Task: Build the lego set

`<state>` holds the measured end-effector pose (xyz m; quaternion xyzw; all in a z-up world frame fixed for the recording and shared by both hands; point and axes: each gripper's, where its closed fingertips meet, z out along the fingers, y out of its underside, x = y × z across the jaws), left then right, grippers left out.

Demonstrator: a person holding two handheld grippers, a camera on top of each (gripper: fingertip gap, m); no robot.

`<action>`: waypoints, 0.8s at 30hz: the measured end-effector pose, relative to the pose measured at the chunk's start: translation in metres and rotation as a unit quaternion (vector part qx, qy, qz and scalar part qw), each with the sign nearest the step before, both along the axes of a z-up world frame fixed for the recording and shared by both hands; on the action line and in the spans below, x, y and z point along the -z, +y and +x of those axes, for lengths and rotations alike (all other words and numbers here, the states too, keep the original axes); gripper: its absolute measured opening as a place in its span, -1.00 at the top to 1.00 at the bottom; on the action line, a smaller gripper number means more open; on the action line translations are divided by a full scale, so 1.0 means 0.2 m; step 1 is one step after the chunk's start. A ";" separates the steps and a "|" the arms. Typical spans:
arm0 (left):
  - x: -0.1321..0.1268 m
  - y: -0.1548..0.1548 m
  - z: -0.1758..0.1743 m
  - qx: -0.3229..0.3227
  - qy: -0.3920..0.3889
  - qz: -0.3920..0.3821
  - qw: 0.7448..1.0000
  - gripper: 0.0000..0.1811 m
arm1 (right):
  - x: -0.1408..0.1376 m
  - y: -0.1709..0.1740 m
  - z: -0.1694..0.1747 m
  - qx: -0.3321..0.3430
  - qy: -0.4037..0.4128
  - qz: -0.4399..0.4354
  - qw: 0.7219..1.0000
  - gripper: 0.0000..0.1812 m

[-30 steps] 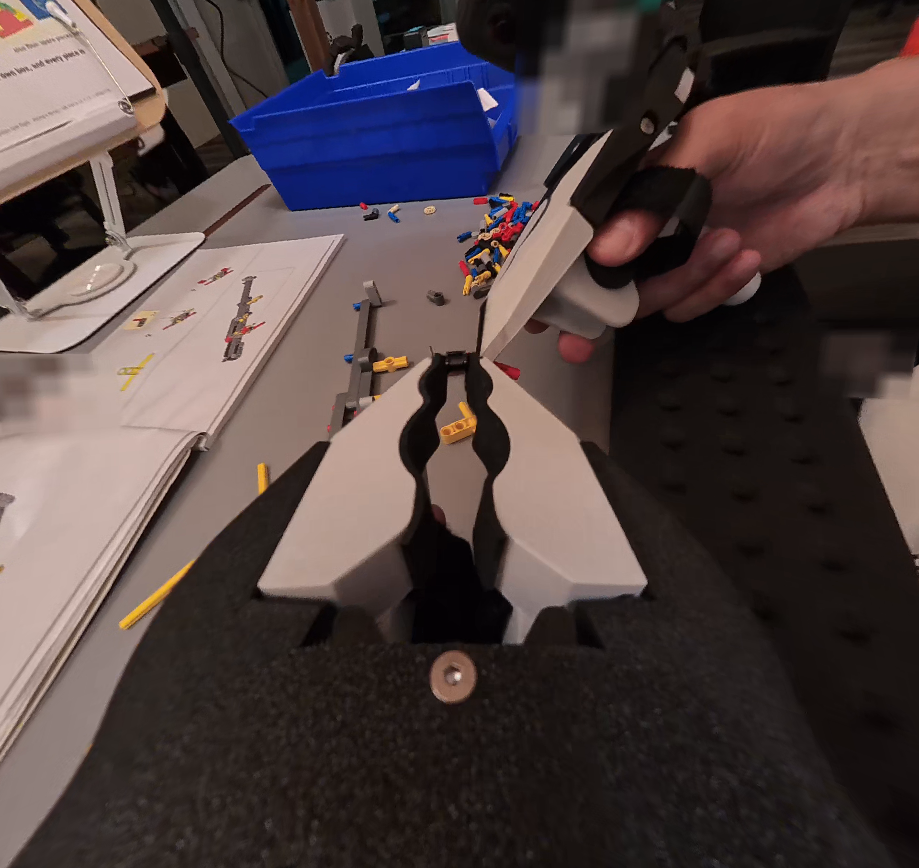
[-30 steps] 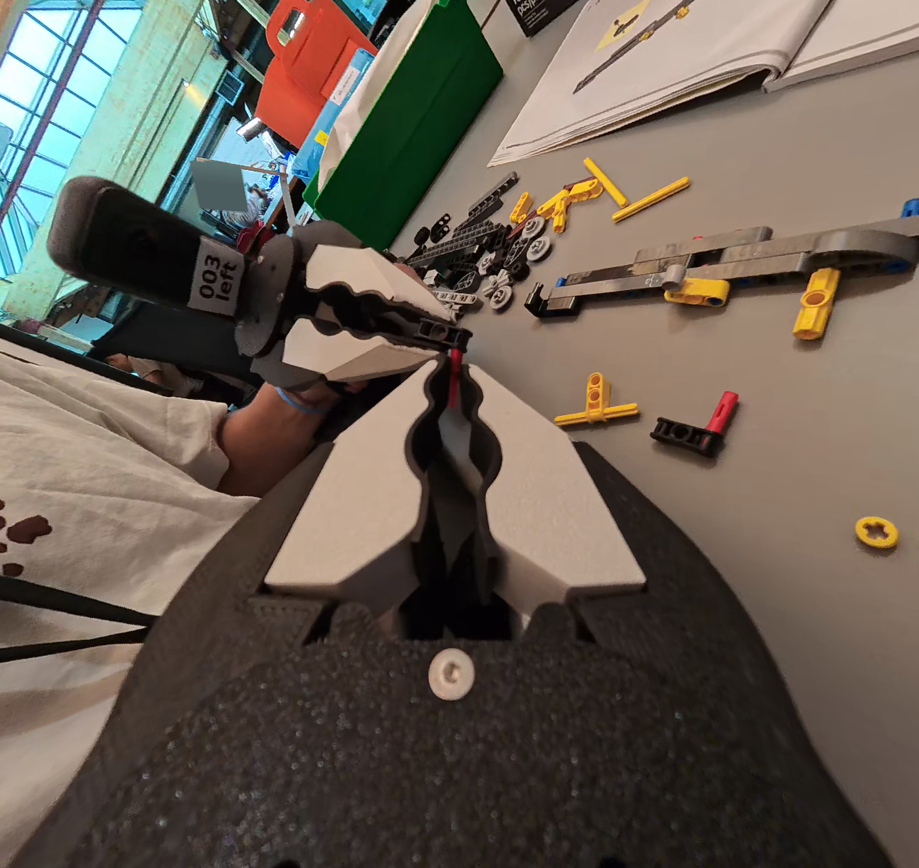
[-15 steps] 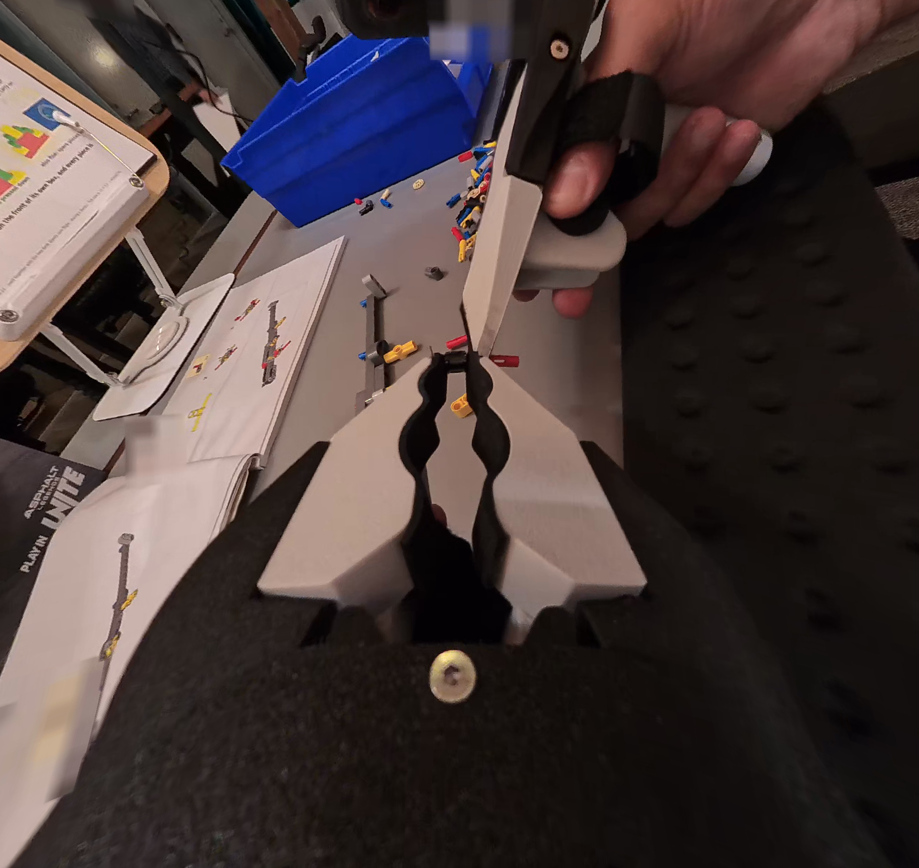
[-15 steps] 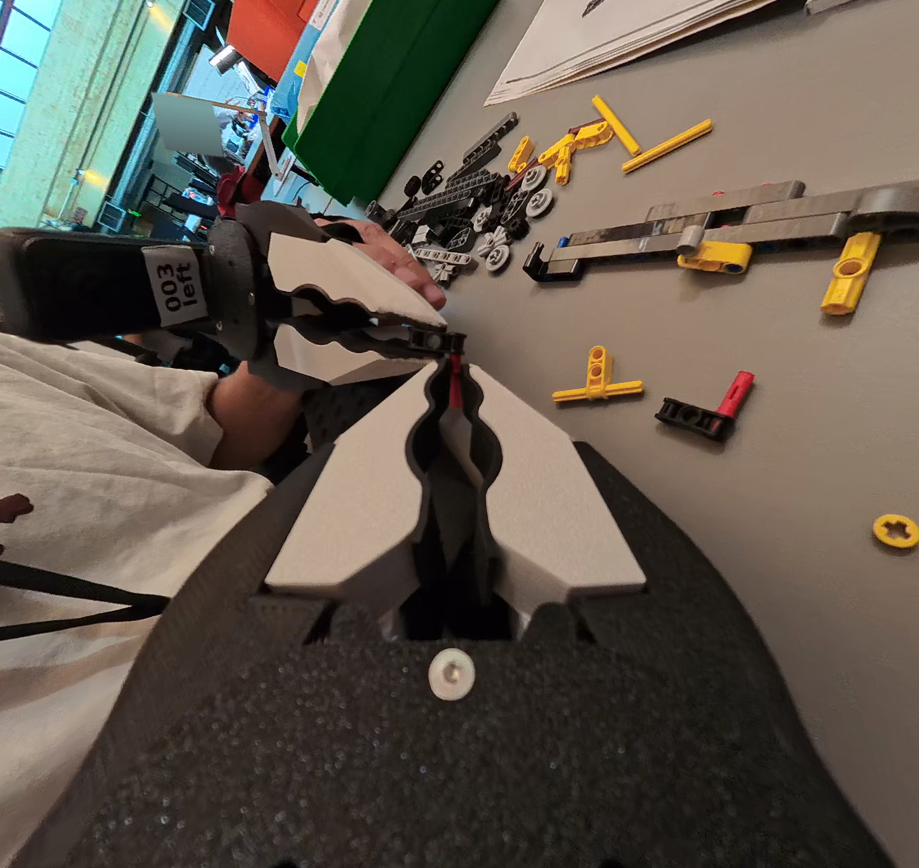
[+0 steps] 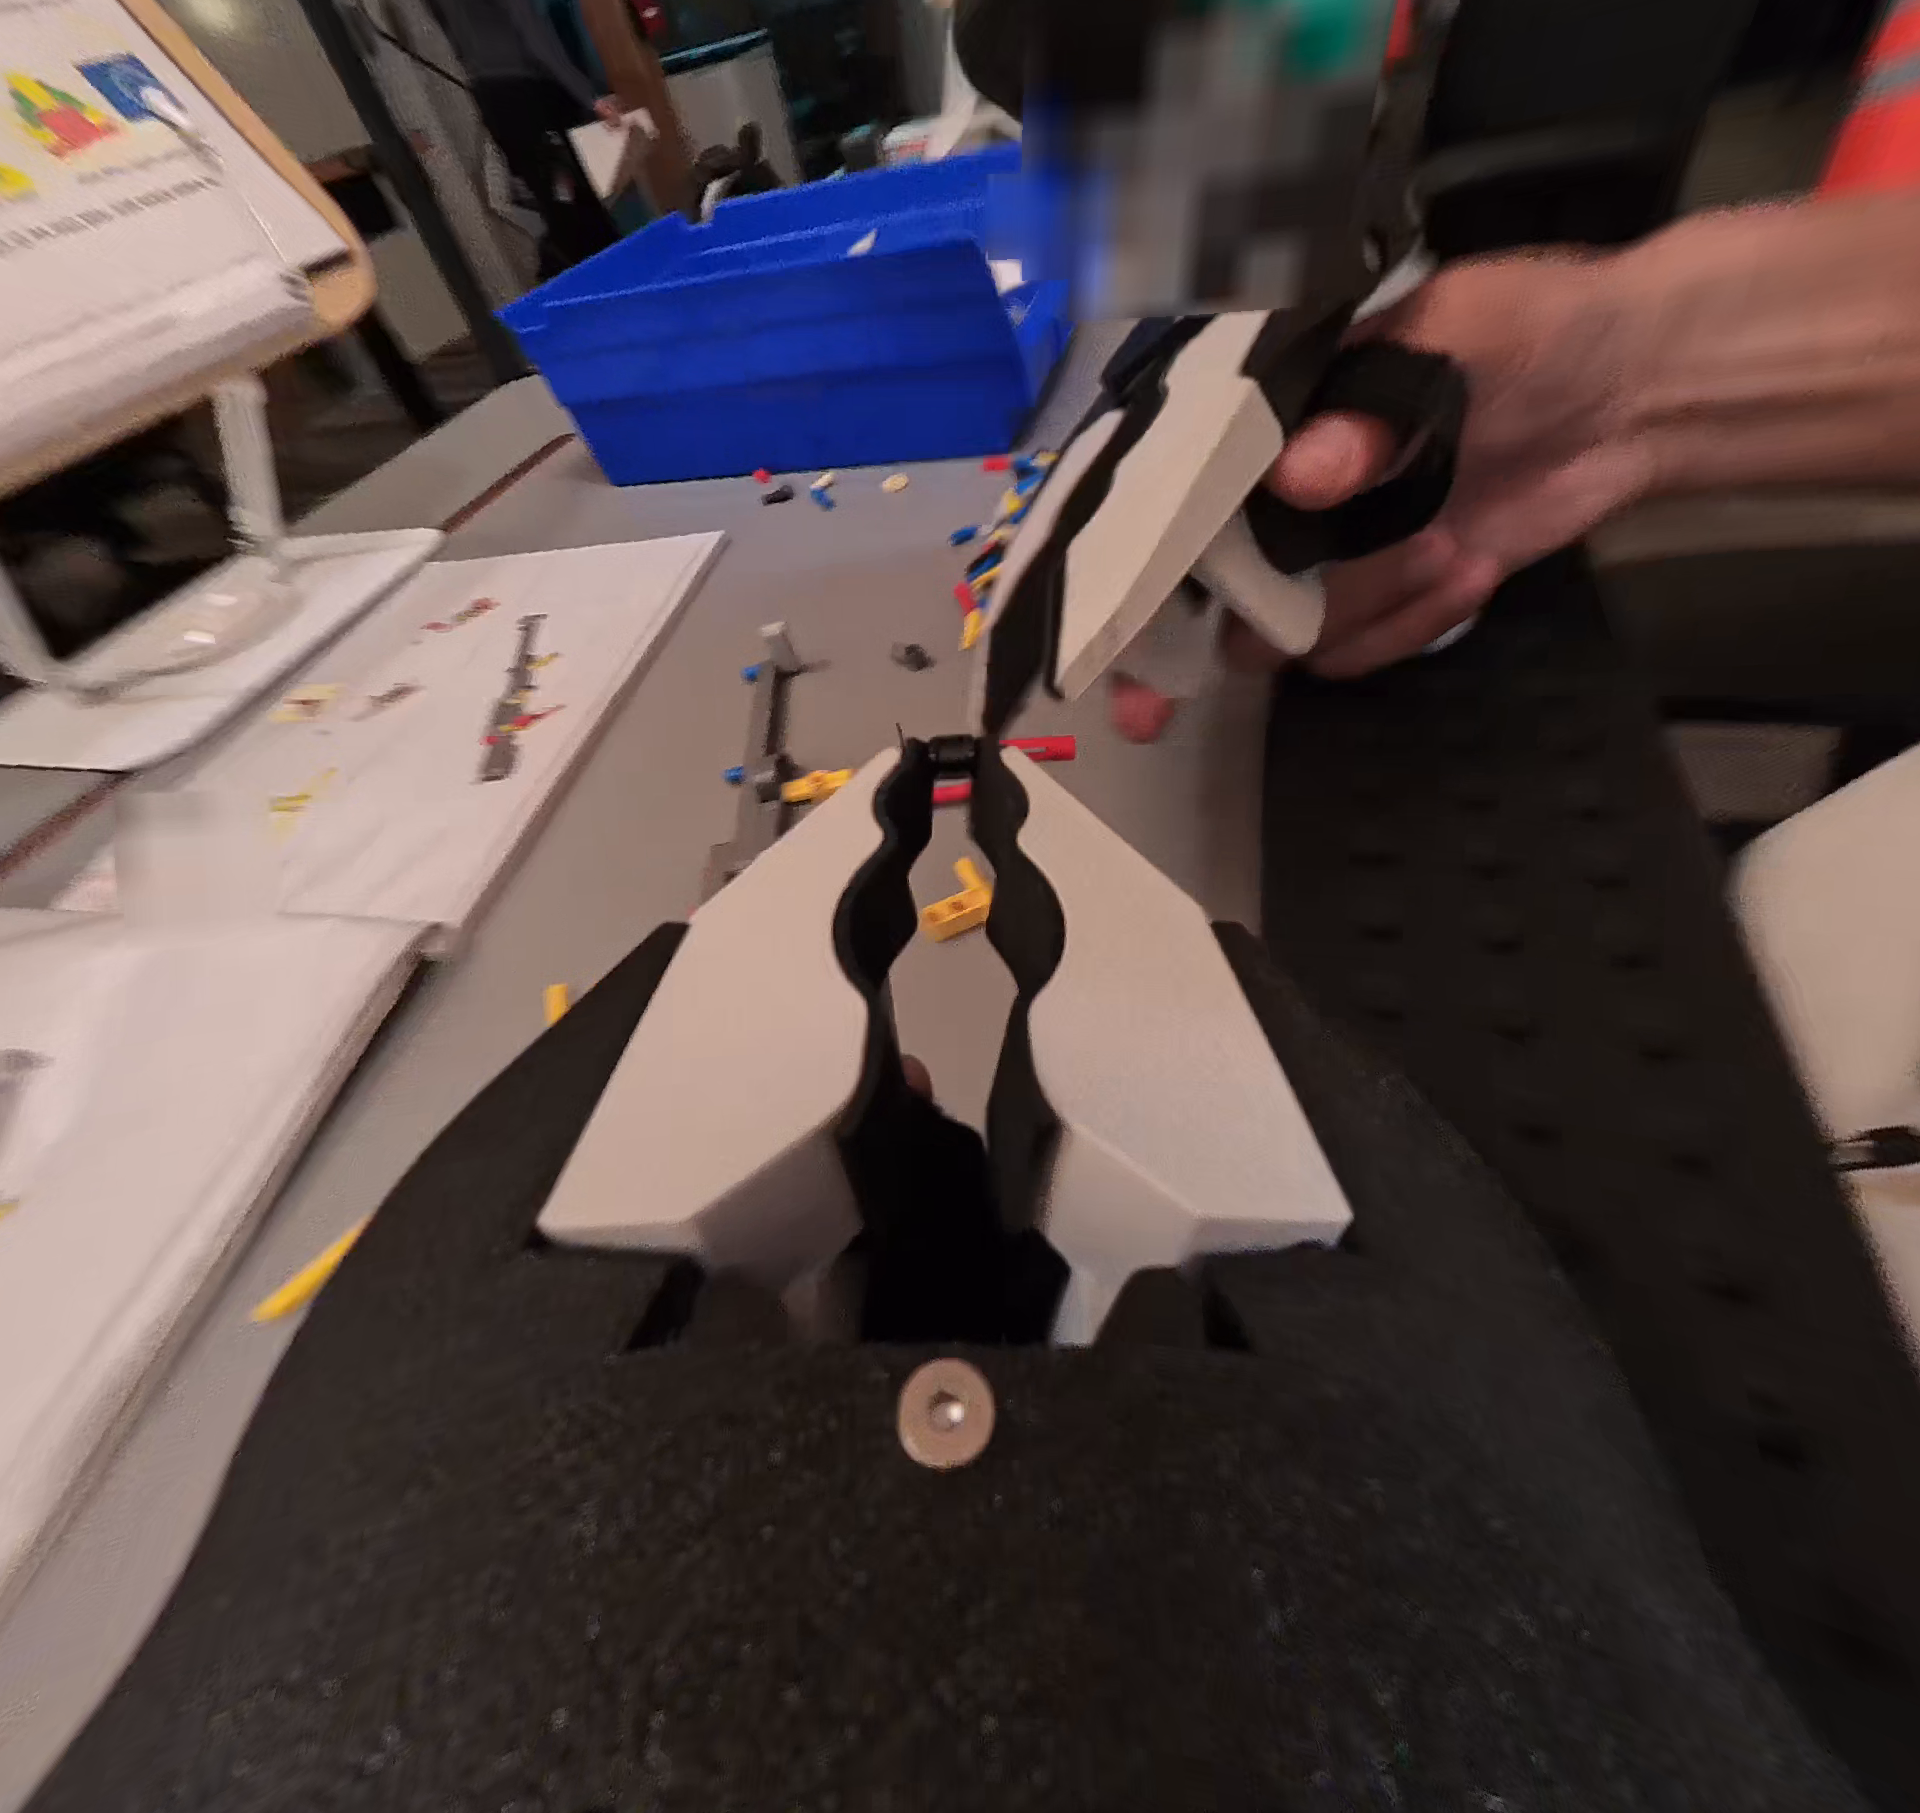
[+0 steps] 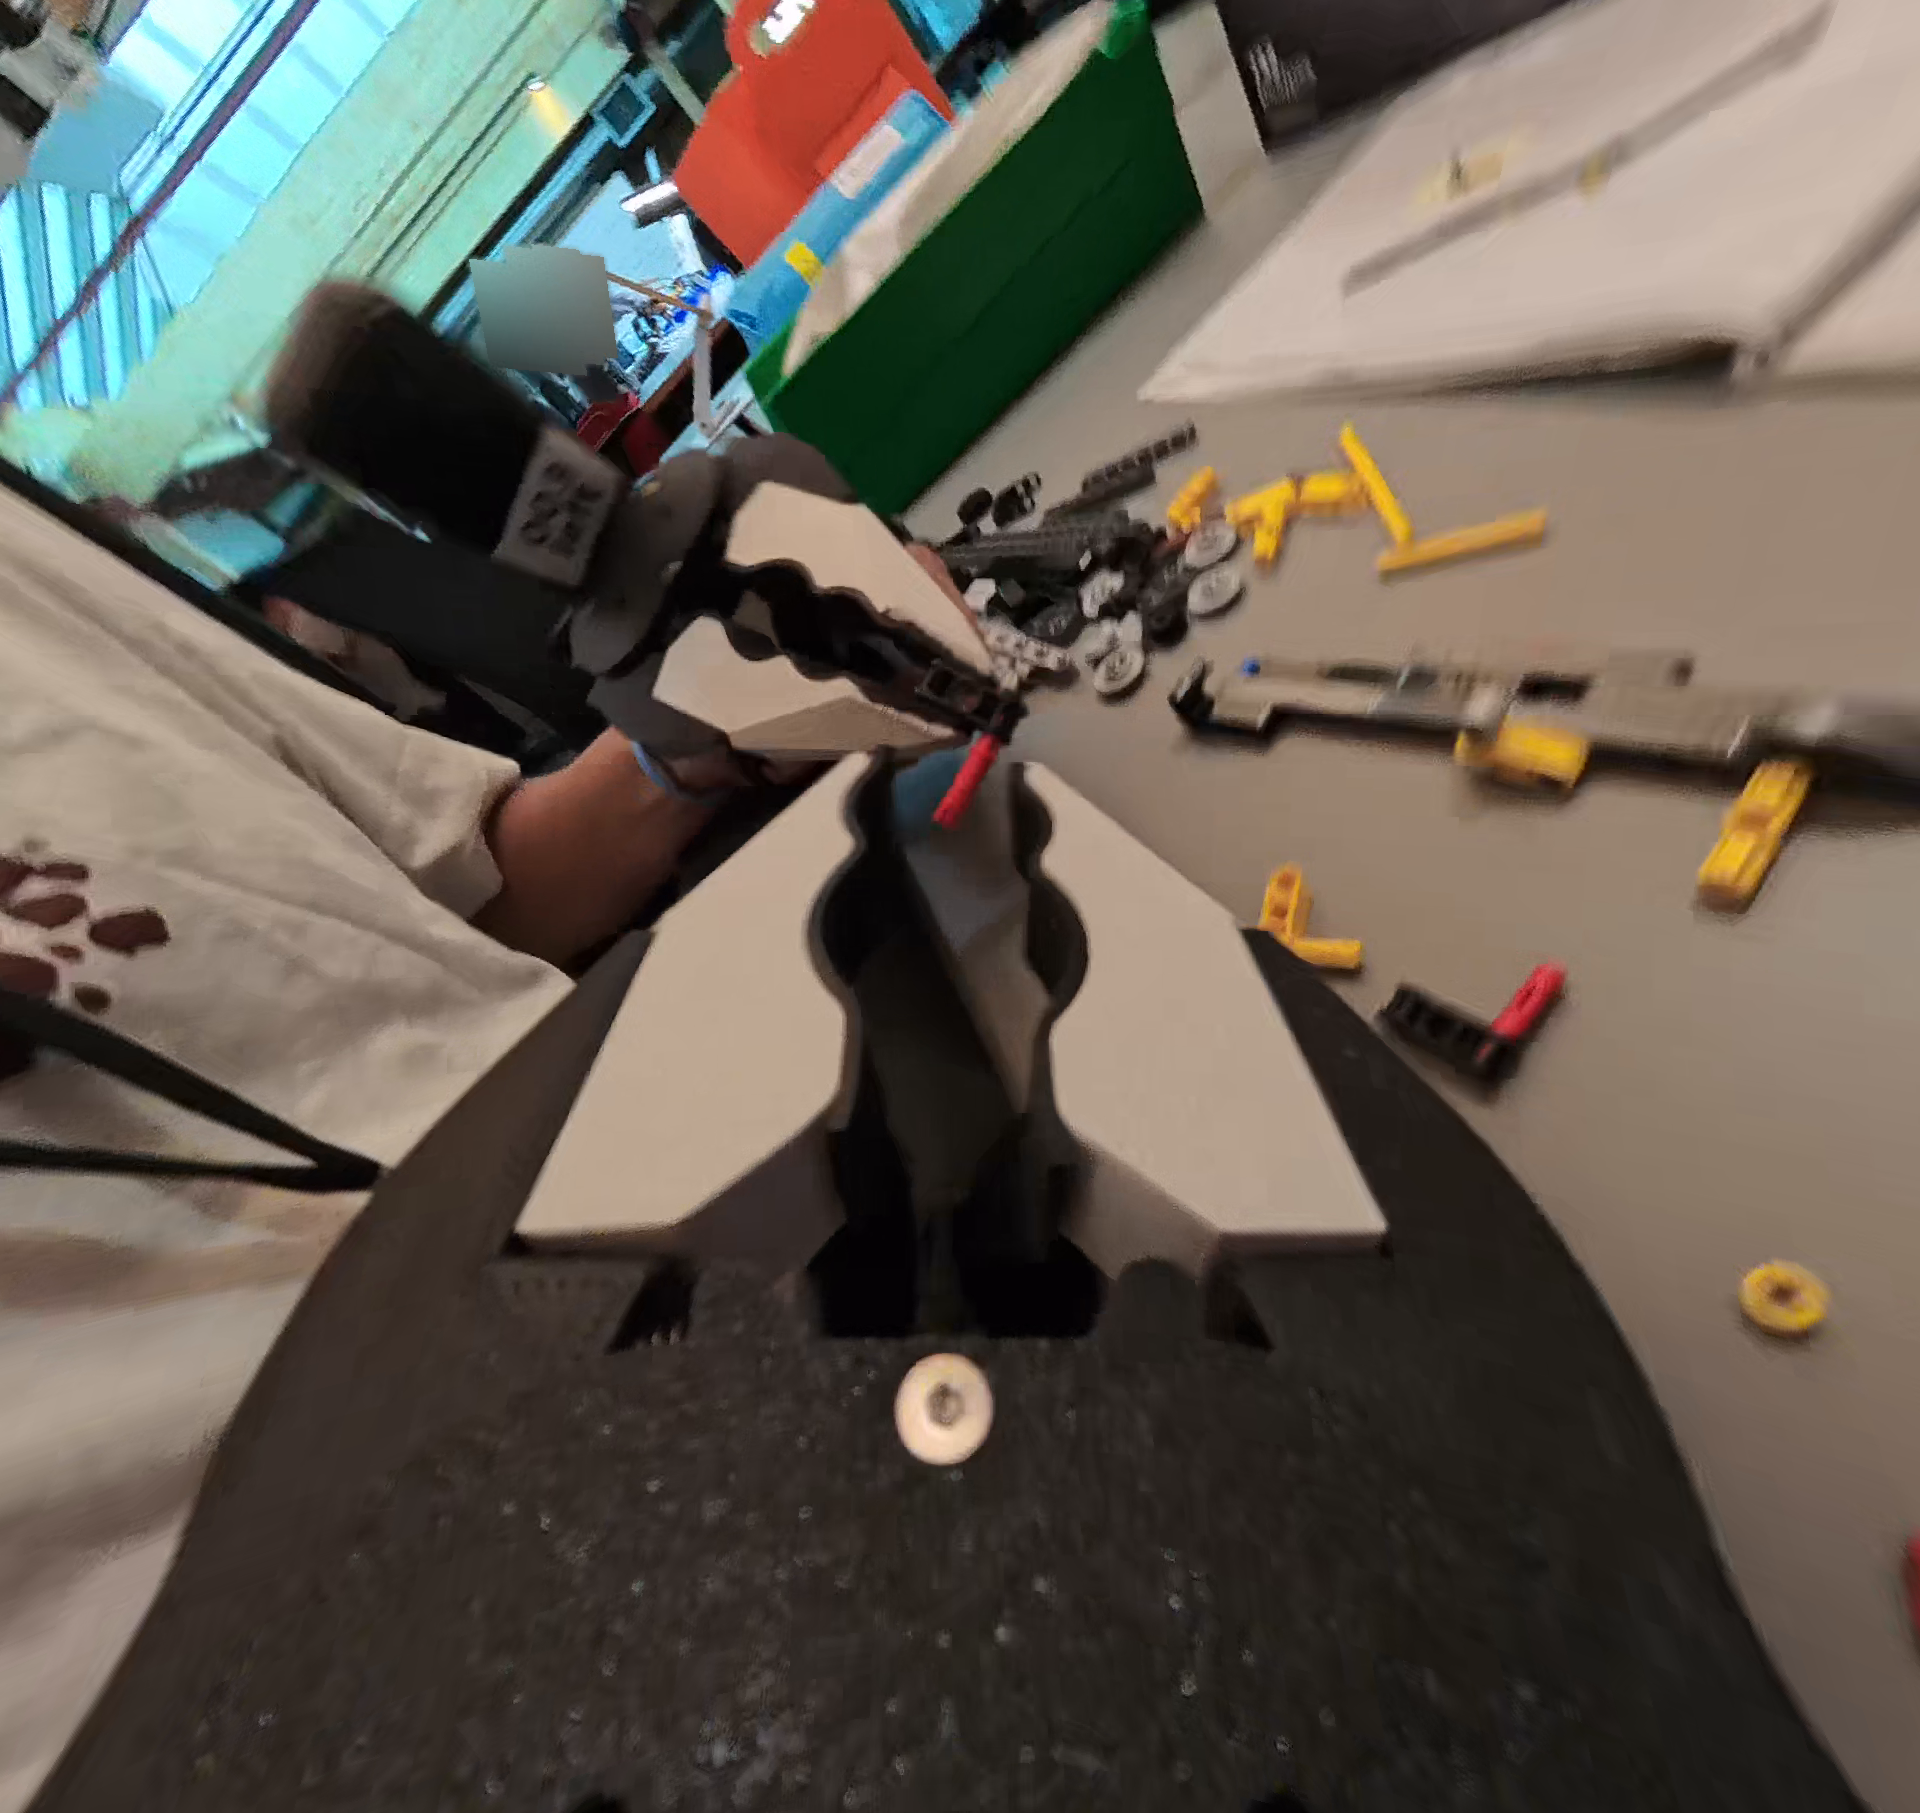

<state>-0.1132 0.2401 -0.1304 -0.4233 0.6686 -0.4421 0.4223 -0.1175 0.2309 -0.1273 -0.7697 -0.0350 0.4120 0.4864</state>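
Lego bits lie all over the grey table (image 6: 1351,828). Left gripper (image 5: 951,753) has its fingers squeezed on a small black piece (image 5: 952,751) with a red pin (image 6: 964,778) stuck in it (held up above the table). Right gripper (image 6: 943,776) has its fingers apart, tips on either side of the red pin. A long grey build (image 6: 1475,709) rests nearby.
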 end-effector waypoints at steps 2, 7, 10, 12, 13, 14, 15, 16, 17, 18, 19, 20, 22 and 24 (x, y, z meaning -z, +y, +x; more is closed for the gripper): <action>-0.06 -0.02 -0.02 0.028 -0.007 -0.087 0.996 0.93 | -0.10 0.00 0.02 -0.004 -0.039 0.093 0.995 0.58; -0.24 -0.08 -0.08 0.110 -0.060 -0.240 0.963 0.93 | -0.26 -0.03 -0.03 -0.090 0.030 0.208 0.974 0.61; -0.29 -0.06 -0.10 0.118 -0.077 -0.282 0.949 0.93 | -0.26 -0.05 -0.09 -0.134 0.022 0.213 0.968 0.55; -0.29 -0.06 -0.10 0.117 -0.074 -0.281 0.950 0.93 | -0.25 -0.04 -0.10 -0.129 0.009 0.215 0.968 0.54; -0.28 -0.06 -0.09 0.116 -0.070 -0.273 0.952 0.93 | -0.25 -0.03 -0.11 -0.129 0.012 0.217 0.968 0.55; -0.27 -0.07 -0.09 0.115 -0.069 -0.266 0.955 0.93 | -0.26 -0.03 -0.12 -0.132 0.018 0.216 0.967 0.56; -0.26 -0.08 -0.09 0.115 -0.067 -0.260 0.956 0.93 | -0.26 -0.03 -0.12 -0.128 0.018 0.216 0.968 0.63; -0.26 -0.08 -0.08 0.113 -0.065 -0.258 0.957 0.93 | -0.26 -0.03 -0.12 -0.129 0.014 0.218 0.967 0.68; -0.26 -0.08 -0.08 0.111 -0.065 -0.260 0.957 0.93 | -0.24 -0.03 -0.12 -0.130 0.007 0.214 0.968 0.69; -0.26 -0.08 -0.08 0.112 -0.064 -0.261 0.957 0.94 | -0.24 -0.03 -0.12 -0.130 0.007 0.213 0.968 0.69; -0.26 -0.08 -0.09 0.114 -0.063 -0.262 0.956 0.93 | -0.24 -0.03 -0.13 -0.131 0.007 0.212 0.968 0.69; -0.26 -0.08 -0.09 0.115 -0.062 -0.265 0.955 0.93 | -0.24 -0.03 -0.13 -0.131 0.005 0.214 0.968 0.69; -0.25 -0.09 -0.09 0.118 -0.059 -0.268 0.954 0.93 | -0.23 -0.04 -0.13 -0.135 0.001 0.216 0.967 0.69; -0.25 -0.09 -0.09 0.116 -0.060 -0.255 0.958 0.93 | -0.23 -0.03 -0.13 -0.133 -0.010 0.218 0.967 0.71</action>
